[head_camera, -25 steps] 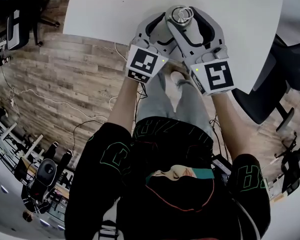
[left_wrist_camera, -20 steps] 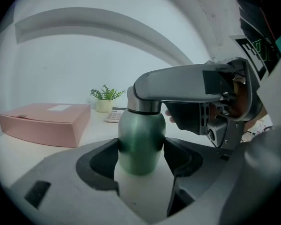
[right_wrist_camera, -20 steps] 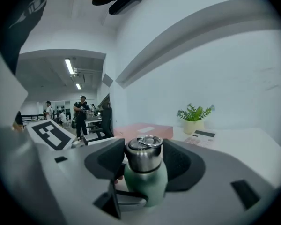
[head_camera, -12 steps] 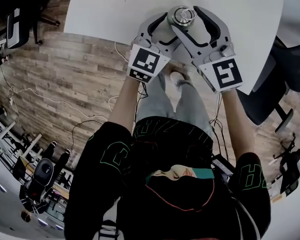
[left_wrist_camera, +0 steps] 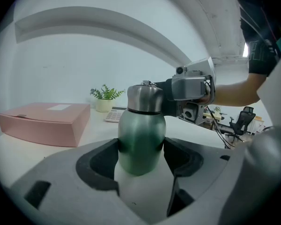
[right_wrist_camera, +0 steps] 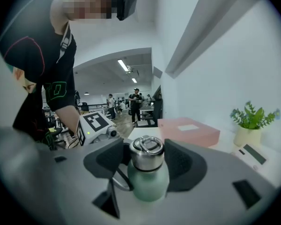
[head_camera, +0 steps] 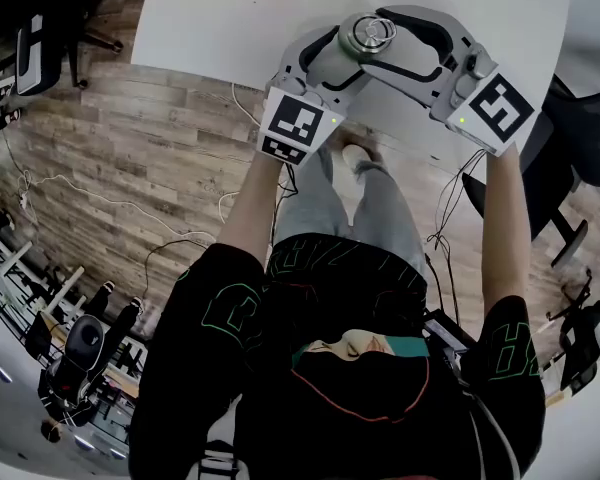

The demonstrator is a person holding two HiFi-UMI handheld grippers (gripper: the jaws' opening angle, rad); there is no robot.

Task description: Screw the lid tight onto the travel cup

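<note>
1. The left gripper [left_wrist_camera: 141, 146] clamps the green body of the travel cup [left_wrist_camera: 139, 125], which stands upright near the edge of the white table [head_camera: 210, 28] closest to the person.
2. The right gripper [right_wrist_camera: 146, 159] comes in from the opposite side, its jaws wide on either flank of the steel lid [right_wrist_camera: 147, 154]. They have just been closing in and sit close beside the lid, with no firm press visible.
3. A pink box [left_wrist_camera: 44, 123] lies farther back on the table.

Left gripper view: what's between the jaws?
The cup. Its green body fills the gap, and both jaws of the left gripper press against its sides. The left gripper view shows this directly.
</note>
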